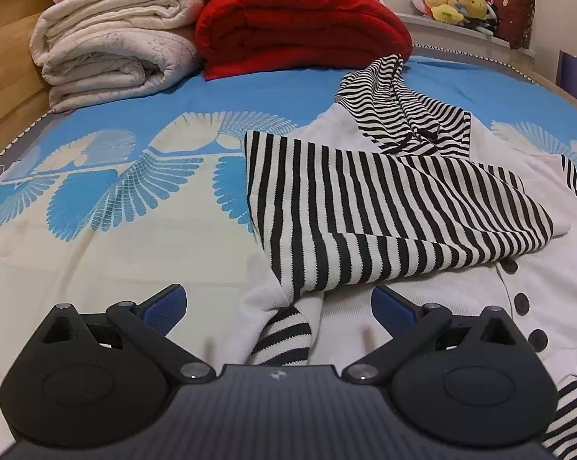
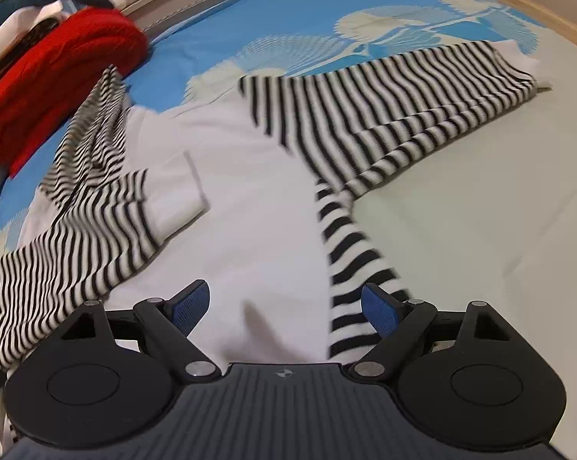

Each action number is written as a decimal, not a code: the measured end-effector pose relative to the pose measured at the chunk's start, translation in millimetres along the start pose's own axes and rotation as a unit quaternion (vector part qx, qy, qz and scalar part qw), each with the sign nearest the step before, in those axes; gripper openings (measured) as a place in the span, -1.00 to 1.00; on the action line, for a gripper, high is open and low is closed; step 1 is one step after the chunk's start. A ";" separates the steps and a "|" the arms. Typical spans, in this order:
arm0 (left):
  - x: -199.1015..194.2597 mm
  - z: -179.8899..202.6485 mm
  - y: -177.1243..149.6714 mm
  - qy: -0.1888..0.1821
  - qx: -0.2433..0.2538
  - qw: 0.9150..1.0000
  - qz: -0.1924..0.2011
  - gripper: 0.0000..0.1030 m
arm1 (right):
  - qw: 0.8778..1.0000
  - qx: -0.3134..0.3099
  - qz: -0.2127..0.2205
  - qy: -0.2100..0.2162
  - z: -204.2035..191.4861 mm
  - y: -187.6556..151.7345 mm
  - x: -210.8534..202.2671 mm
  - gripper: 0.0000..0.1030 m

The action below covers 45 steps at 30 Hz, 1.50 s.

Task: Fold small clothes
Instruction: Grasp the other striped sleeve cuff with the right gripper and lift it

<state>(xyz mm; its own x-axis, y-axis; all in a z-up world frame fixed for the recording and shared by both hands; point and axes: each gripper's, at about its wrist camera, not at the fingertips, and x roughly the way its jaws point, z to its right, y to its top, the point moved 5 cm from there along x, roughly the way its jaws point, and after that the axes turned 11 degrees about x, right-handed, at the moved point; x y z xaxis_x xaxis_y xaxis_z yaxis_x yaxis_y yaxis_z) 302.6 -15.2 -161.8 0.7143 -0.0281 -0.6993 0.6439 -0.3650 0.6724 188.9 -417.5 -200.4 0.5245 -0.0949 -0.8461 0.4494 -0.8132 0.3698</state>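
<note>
A small white garment with black-and-white striped sleeves and hood lies on the blue and white bedspread. One striped sleeve is folded across its white body. My left gripper is open and empty, hovering over the garment's near edge and a striped cuff. In the right wrist view the same garment lies spread out, with a striped sleeve stretched to the right. My right gripper is open and empty just above the white body, with a striped strip by its right finger.
Folded white blankets and a folded red blanket are stacked at the head of the bed. The red blanket also shows in the right wrist view. Dark buttons line the garment's front. Soft toys sit on the windowsill. A wooden bed frame runs along the left.
</note>
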 end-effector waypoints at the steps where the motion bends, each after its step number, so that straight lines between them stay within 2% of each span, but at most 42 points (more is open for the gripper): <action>1: 0.4 0.1 -0.1 0.000 0.000 1.000 -0.001 0.99 | 1.000 0.004 0.002 0.000 3.9 2.2 0.4 0.69; 5: 1.7 -4.0 0.2 -0.006 -0.010 1.000 -0.005 0.99 | 1.000 0.021 0.015 0.000 23.7 21.0 3.8 0.69; 8: 2.7 -11.0 0.8 -0.006 -0.025 1.000 -0.006 0.99 | 0.994 0.088 0.059 -0.007 65.1 65.5 0.5 0.69; 11: 6.8 -16.0 0.4 0.001 -0.030 1.000 -0.009 0.99 | 0.977 0.181 0.108 -0.026 126.6 117.5 -1.0 0.69; 13: 12.0 -19.7 -0.9 0.009 -0.031 0.999 -0.014 0.99 | 0.960 0.242 0.135 -0.033 175.3 147.3 2.2 0.68; 16: 22.4 -25.8 -3.6 0.025 -0.031 0.999 -0.024 0.99 | 0.943 0.295 0.154 -0.014 227.2 178.0 11.5 0.62; 19: 32.4 -31.6 -6.6 0.035 -0.034 0.998 -0.035 0.99 | 0.938 0.311 0.156 0.013 246.4 200.8 27.6 0.62; 22: 39.4 -34.8 -9.5 0.035 -0.040 0.998 -0.044 0.99 | 0.936 0.316 0.152 0.008 247.8 215.5 51.6 0.65; 23: 40.8 -35.4 -10.3 0.035 -0.041 0.997 -0.046 0.99 | 0.938 0.305 0.167 0.005 243.5 220.5 55.9 0.64; 24: 41.1 -35.6 -10.5 0.036 -0.041 0.997 -0.046 0.99 | 0.941 0.291 0.170 0.001 238.1 225.6 60.6 0.07; 25: 40.9 -35.9 -10.4 0.037 -0.042 0.997 -0.045 0.99 | 0.947 0.275 0.168 -0.003 232.1 229.6 63.9 -0.66; 26: 39.7 -36.2 -9.7 0.038 -0.044 0.997 -0.042 0.99 | 0.953 0.256 0.161 -0.015 226.2 234.6 68.5 -0.92; 28: 36.5 -37.6 -7.1 0.038 -0.048 0.998 -0.035 0.99 | 0.959 0.213 0.179 -0.056 206.1 241.4 66.3 -0.94; 31: 29.0 -44.3 -1.6 0.028 -0.068 0.997 -0.027 0.99 | 0.964 0.113 0.228 -0.074 144.9 252.7 40.6 -0.94; 33: 21.9 -51.0 2.9 0.021 -0.085 0.996 -0.019 0.99 | 0.963 0.046 0.261 -0.046 86.8 252.8 15.4 -0.94; 35: 13.1 -60.5 8.3 0.021 -0.105 0.994 -0.005 0.99 | 0.958 -0.024 0.287 0.003 15.7 240.4 -12.6 -0.94; 38: 1.2 -78.6 14.6 0.035 -0.130 0.991 0.010 0.99 | 0.940 -0.129 0.300 0.095 -95.7 186.3 -48.6 -0.94; 39: -1.8 -85.4 15.4 0.042 -0.140 0.989 0.013 0.99 | 0.932 -0.164 0.296 0.127 -129.4 158.6 -56.8 -0.93; 41: -4.5 -96.9 14.5 0.051 -0.156 0.986 0.010 0.99 | 0.918 -0.230 0.261 0.191 -187.3 88.5 -61.1 -0.85; 42: -4.7 -102.3 14.0 0.051 -0.164 0.985 0.006 0.99 | 0.913 -0.265 0.221 0.217 -209.2 49.3 -54.8 -0.56; 43: -4.9 -106.9 13.7 0.049 -0.172 0.984 0.003 0.99 | 0.907 -0.307 0.161 0.238 -227.1 5.5 -41.9 -0.26; 44: -5.2 -111.5 12.9 0.048 -0.180 0.982 0.000 0.99 | 0.899 -0.351 0.098 0.243 -237.0 -36.0 -27.7 0.18; 45: -6.1 -115.6 12.1 0.047 -0.189 0.981 -0.003 0.99 | 0.889 -0.389 0.051 0.235 -238.6 -73.4 -14.9 0.21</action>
<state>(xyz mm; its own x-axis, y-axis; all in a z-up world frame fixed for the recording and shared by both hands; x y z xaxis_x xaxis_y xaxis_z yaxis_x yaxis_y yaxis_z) 337.7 88.1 -121.4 0.7210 0.0650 -0.6899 0.6910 0.0073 0.7228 320.6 -219.4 -123.4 0.7535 0.2543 -0.6062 0.6503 -0.1530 0.7441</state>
